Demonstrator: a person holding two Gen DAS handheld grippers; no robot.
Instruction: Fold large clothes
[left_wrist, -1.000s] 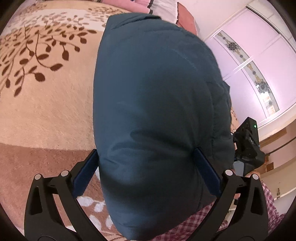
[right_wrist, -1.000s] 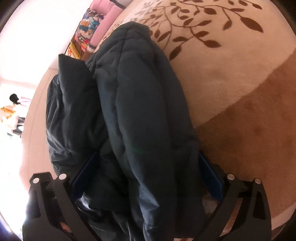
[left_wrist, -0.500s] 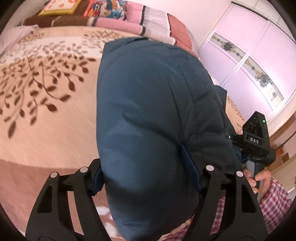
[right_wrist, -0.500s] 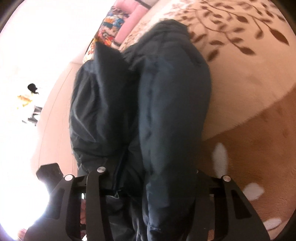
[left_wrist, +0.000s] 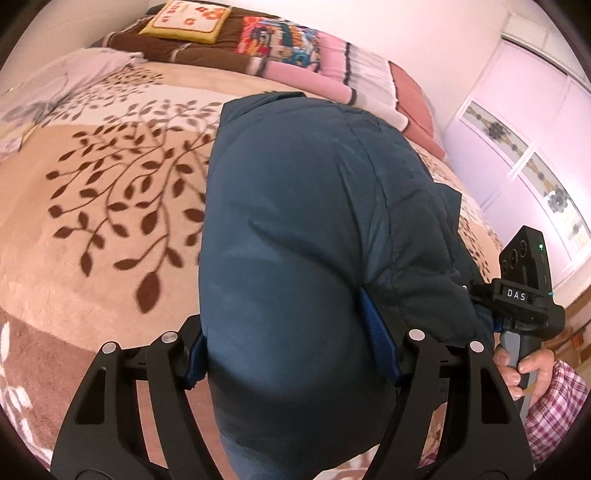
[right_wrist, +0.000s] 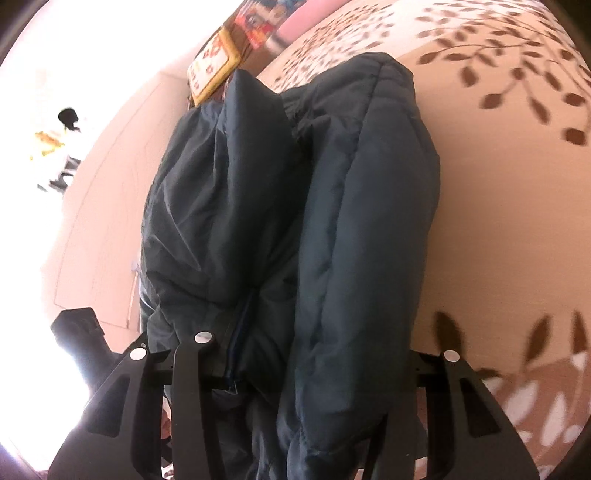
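Observation:
A dark teal padded jacket (left_wrist: 303, 221) lies bunched on the bed and fills the middle of both wrist views. My left gripper (left_wrist: 284, 343) is shut on its near end, and the blue pads (left_wrist: 373, 332) dent the puffy fabric from both sides. In the right wrist view the same jacket (right_wrist: 351, 203) shows as thick folded layers with a zip seam. My right gripper (right_wrist: 314, 354) is shut on those layers, its pads buried in cloth. A hand (left_wrist: 524, 369) in a plaid sleeve holds the right gripper's handle to the jacket's right.
The jacket rests on a beige blanket (left_wrist: 92, 258) with a brown leaf print. Pink, white and patterned pillows (left_wrist: 332, 70) and a yellow cushion (left_wrist: 188, 20) line the head of the bed. Wardrobe doors (left_wrist: 517, 155) stand at the right.
Both grippers went from wide open around the jacket to shut on it. Both hands then pulled back and tilted up, so the pillows came into view. The right wrist rolled.

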